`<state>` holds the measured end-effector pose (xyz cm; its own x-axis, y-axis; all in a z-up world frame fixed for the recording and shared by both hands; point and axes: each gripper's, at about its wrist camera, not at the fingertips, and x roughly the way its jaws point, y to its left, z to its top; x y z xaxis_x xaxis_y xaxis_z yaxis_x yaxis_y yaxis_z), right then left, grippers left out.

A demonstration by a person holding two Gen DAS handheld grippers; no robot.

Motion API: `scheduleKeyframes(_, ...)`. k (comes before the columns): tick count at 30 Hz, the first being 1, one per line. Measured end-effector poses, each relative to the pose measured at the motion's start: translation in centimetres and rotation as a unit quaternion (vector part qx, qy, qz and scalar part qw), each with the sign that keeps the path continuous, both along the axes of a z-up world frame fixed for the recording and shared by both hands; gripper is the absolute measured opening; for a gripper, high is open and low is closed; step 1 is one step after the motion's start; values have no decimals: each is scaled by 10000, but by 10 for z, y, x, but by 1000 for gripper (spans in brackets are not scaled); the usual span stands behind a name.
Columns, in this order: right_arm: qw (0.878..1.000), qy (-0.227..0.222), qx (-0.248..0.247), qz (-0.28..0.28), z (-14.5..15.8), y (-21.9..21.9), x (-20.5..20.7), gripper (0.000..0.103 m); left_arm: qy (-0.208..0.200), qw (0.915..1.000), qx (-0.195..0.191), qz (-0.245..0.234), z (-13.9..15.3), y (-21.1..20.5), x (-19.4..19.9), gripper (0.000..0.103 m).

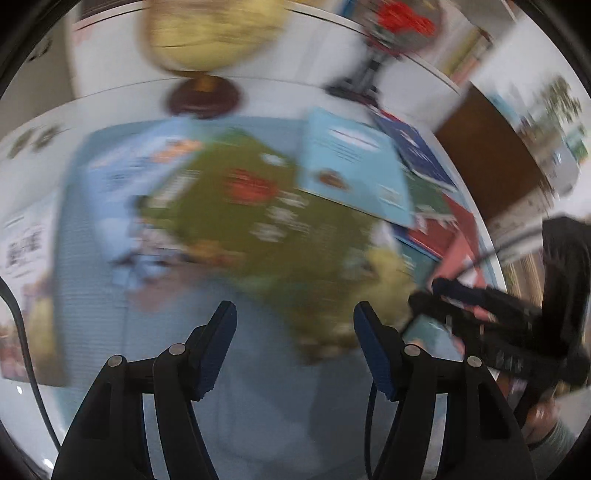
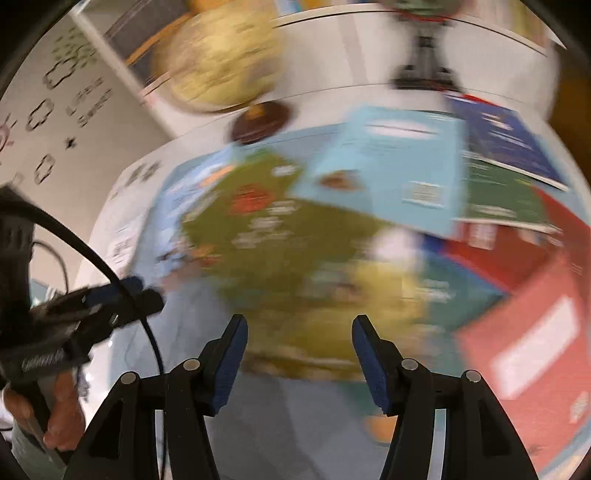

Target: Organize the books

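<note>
Several books lie overlapping on a pale blue mat (image 1: pixel 92 266), blurred by motion. An olive-green book (image 1: pixel 258 206) (image 2: pixel 280 236) sits in the middle, a light blue book (image 1: pixel 351 162) (image 2: pixel 399 170) partly over it, and a dark blue book (image 1: pixel 417 151) (image 2: pixel 509 140) behind. Red and salmon books (image 2: pixel 524 332) lie to the right. My left gripper (image 1: pixel 294 317) hangs above the mat, open, nothing between its blue pads. My right gripper (image 2: pixel 299 332) hangs open over the green book's near edge, nothing between its pads. Each view shows the other gripper at its side.
A yellow globe (image 1: pixel 207 33) (image 2: pixel 221 62) on a dark round base (image 1: pixel 203 98) stands behind the books. A black stand (image 1: pixel 365 74) with a red object on top stands at the back right. More printed sheets (image 1: pixel 26 258) lie at the left. A hand (image 2: pixel 62 417) holds the left gripper.
</note>
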<state>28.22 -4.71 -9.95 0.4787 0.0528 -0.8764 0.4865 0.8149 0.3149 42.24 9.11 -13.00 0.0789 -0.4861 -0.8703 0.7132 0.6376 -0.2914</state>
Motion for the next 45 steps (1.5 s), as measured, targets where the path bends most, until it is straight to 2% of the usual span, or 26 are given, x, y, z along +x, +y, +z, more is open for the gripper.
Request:
scheduleKeyframes(3, 9988, 201, -16, -454, -9, -58, -51, 57, 251, 9993, -16, -294, -14, -46, -44, 64)
scheduleKeyframes(8, 9957, 220, -47, -894, -19, -141, -129, 57, 536, 9967, 159, -587, -43, -105, -102, 62)
scheduleKeyframes(11, 9959, 192, 216, -852, -33, -181, -166, 57, 767, 9951, 211, -586, -59, -130, -128, 57)
scheduleKeyframes(12, 9961, 217, 313, -799, -39, -190, -174, 57, 885, 9942, 227, -559, -65, -136, -137, 52)
scheduleKeyframes(14, 9965, 236, 471, -644, -49, -203, -186, 50, 815, 9952, 126, -533, -65, -141, -147, 49)
scheduleKeyframes(15, 9965, 225, 590, -549, -55, -209, -191, 48, 853, 9946, 149, -578, -67, -145, -153, 44)
scheduleKeyframes(16, 9965, 218, 642, -494, -59, -210, -193, 48, 881, 9942, 175, -598, -67, -149, -157, 37)
scheduleKeyframes(18, 9977, 162, 592, -277, -63, -209, -194, 45, 1004, 9926, 193, -649, -69, -156, -167, 34)
scheduleKeyframes(22, 9992, 107, 383, 92, -65, -203, -183, 45, 1212, 9896, 261, -730, -78, -163, -185, 34)
scheduleKeyframes(28, 9968, 185, 310, 710, -64, -193, -173, 47, 1080, 9922, 257, -572, -79, -171, -192, 34)
scheduleKeyframes(31, 9935, 64, 768, 836, -62, -198, -183, 47, 1154, 9921, 155, -478, -79, -168, -187, 34)
scheduleKeyframes(34, 9821, -546, 1547, 925, -45, -206, -204, 47, 1378, 9897, -25, -378, -82, -163, -178, 34)
scheduleKeyframes(35, 9755, -758, 1824, 966, -41, -208, -209, 47, 1489, 9882, -102, -344, -83, -158, -174, 34)
scheduleKeyframes(36, 9622, -1047, 2278, 1064, -38, -210, -212, 47, 1586, 9867, -162, -328, -84, -153, -172, 34)
scheduleKeyframes(38, 9466, -1264, 2714, 1198, -41, -204, -208, 46, 1768, 9835, -221, -304, -86, -152, -168, 34)
scheduleKeyframes(40, 9439, -1172, 2846, 1191, -50, -193, -194, 45, 1778, 9834, -205, -297, -84, -153, -171, 34)
scheduleKeyframes(42, 9434, -1237, 2872, 1103, -50, -186, -185, 45, 1589, 9869, -75, -281, -80, -154, -173, 34)
scheduleKeyframes(43, 9413, -1388, 2887, 1065, -43, -183, -181, 45, 1521, 9880, -84, -259, -77, -153, -172, 34)
scheduleKeyframes(45, 9398, -1650, 2793, 1069, -22, -179, -174, 45, 1643, 9858, -336, -103, -68, -143, -163, 34)
